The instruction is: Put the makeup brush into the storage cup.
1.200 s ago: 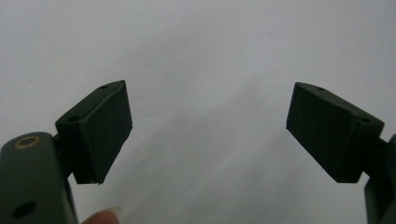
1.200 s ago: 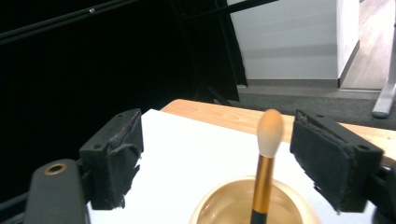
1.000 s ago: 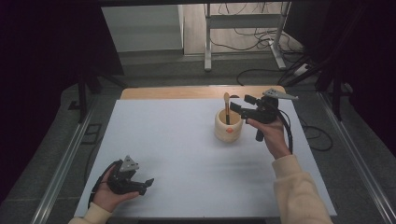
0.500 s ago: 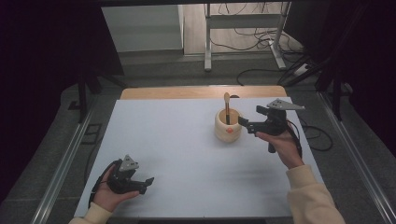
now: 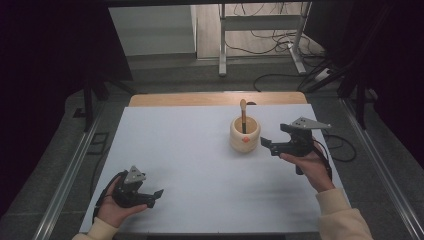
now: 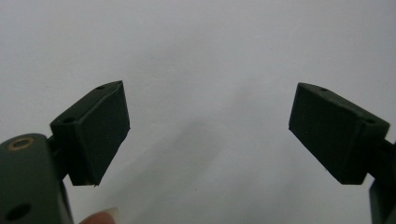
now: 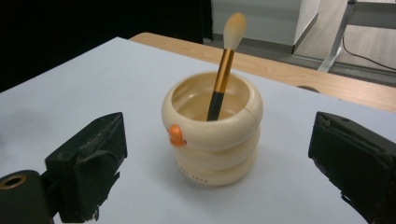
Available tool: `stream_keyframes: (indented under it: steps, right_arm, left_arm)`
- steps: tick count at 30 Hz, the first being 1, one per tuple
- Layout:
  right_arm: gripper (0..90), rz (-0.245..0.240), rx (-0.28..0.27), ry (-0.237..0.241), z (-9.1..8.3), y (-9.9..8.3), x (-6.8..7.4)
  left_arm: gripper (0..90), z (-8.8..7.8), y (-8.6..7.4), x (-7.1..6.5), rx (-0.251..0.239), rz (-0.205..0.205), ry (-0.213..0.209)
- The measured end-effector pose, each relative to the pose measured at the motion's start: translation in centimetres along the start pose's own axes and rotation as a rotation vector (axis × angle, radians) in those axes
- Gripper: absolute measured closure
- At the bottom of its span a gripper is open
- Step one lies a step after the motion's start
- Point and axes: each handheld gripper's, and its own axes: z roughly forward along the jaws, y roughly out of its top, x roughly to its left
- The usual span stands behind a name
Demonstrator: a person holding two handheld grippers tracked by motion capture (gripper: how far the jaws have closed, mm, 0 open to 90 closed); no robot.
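Lower left of the high view: left hand-held gripper (image 5: 156, 194) low over the white table (image 5: 190, 165), jaws wide, nothing between. Right of centre: right hand-held gripper (image 5: 265, 143), jaws just opened wide, empty, aimed left at the cream ribbed holder (image 5: 245, 136), just beside it, not touching. Makeup brush (image 5: 243, 116) stands in the holder, long axis near upright, bristle tip up, leaning slightly toward the far edge.

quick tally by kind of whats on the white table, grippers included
grippers: 2, left gripper and right gripper, both open and empty
cream ribbed cup: 1
makeup brush, standing in the cup: 1
total: 4
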Motion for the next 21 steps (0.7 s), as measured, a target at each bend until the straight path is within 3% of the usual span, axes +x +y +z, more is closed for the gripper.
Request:
stream_keyframes:
  steps: [5,21]
  right_arm:
    - [4.1,-0.023,0.025,-0.004,-0.2,-0.8,0.2]
    - [4.3,-0.022,0.074,0.004,-1.9,-3.8,0.4]
  left_arm:
    - [12.7,0.0,0.0,-0.1,-0.002,0.000,-0.002]
    - [9.1,-0.1,0.0,0.1,-0.005,-0.018,0.009]
